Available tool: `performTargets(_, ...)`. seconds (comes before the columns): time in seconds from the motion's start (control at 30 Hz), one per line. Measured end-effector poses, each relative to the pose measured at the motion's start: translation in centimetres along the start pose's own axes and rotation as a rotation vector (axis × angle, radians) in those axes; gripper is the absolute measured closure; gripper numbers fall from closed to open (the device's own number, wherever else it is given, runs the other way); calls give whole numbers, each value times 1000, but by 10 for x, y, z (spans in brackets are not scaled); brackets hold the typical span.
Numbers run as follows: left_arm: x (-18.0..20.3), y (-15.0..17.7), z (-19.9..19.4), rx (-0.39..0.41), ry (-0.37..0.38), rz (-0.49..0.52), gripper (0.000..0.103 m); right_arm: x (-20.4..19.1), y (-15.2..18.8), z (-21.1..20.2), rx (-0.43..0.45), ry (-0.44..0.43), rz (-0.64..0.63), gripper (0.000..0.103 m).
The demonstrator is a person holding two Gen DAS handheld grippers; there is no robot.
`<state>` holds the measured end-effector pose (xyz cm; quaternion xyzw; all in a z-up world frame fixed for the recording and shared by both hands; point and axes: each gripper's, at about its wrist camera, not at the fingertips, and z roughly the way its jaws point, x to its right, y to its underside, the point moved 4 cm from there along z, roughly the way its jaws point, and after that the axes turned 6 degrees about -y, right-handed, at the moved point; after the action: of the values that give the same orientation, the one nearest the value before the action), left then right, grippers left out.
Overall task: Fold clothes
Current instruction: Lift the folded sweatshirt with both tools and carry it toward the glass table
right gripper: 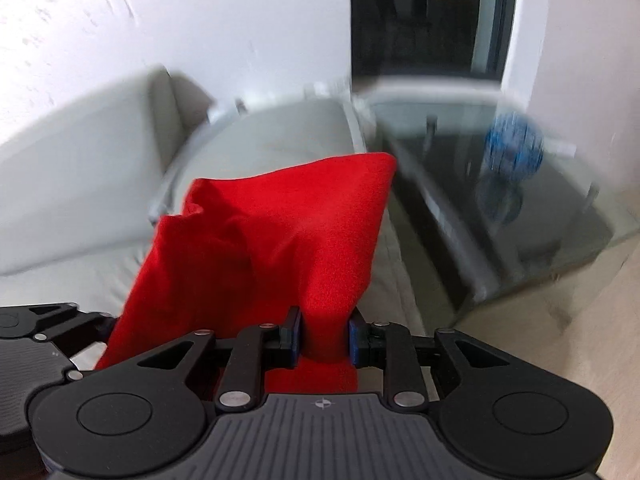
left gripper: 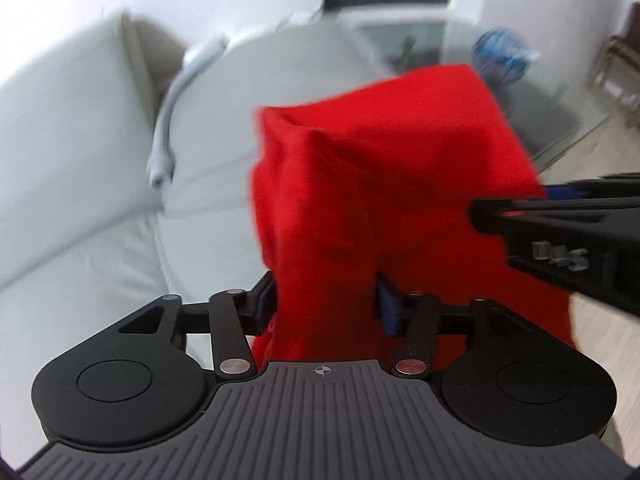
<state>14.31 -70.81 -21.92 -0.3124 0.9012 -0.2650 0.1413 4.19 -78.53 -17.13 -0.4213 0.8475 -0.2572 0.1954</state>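
A red garment (left gripper: 380,168) hangs bunched in the air above a white sofa (left gripper: 80,128). My left gripper (left gripper: 326,304) is shut on its lower edge, cloth bulging between the blue pads. My right gripper (right gripper: 324,338) is shut on another part of the same red garment (right gripper: 288,232). The right gripper also shows in the left wrist view (left gripper: 560,236) at the right, close beside the cloth. The left gripper's body shows at the left edge of the right wrist view (right gripper: 36,336). The views are motion-blurred.
The white sofa seat (right gripper: 280,140) lies below and ahead. A glass table (right gripper: 500,208) with a blue object (right gripper: 514,148) stands to the right. A pale strap-like item (left gripper: 168,120) lies along the sofa back. A dark doorway (right gripper: 432,16) is behind. Light wooden floor (right gripper: 560,340) is at the right.
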Motion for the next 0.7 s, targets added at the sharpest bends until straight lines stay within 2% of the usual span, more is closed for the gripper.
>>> performTargets(0.03, -7, 4, -1, 7, 18, -14, 38, 4, 1, 0, -1, 8, 7, 63)
performTargets(0.07, -16, 9, -5, 18, 36, -24, 36, 9, 4, -9, 25, -7, 19, 58)
performTargets(0.1, -22, 12, -9, 27, 46, -29, 34, 14, 6, -19, 55, -31, 30, 43)
performTargets(0.17, -42, 26, -24, 65, 53, -42, 32, 21, 14, -38, 96, -63, 44, 33)
performTargets(0.23, -55, 42, -37, 94, 49, -61, 32, 24, 21, -51, 115, -79, 40, 33)
performTargets(0.3, -62, 52, -46, 124, 56, -82, 37, 25, 32, -66, 139, -76, 24, 34)
performTargets(0.33, -63, 56, -53, 153, 66, -86, 41, 24, 35, -69, 149, -76, 16, 36)
performTargets(0.37, -62, 58, -57, 183, 78, -82, 55, 21, 41, -71, 161, -77, -5, 46)
performTargets(0.4, -58, 58, -59, 200, 84, -74, 67, 16, 44, -72, 159, -80, -23, 73)
performTargets(0.43, -52, 59, -62, 217, 95, -60, 73, 12, 45, -71, 152, -83, -39, 86)
performTargets(0.47, -43, 59, -62, 224, 108, -47, 82, 5, 51, -66, 129, -89, -57, 95)
performTargets(0.5, -38, 58, -60, 219, 113, -39, 88, 0, 59, -60, 108, -101, -65, 95)
performTargets(0.57, -25, 58, -42, 168, 102, -20, 89, -7, 71, -48, 68, -99, -74, 95)
performTargets(0.7, -19, 59, 7, -57, 46, -30, 91, -6, 89, -29, -27, -23, -70, 95)
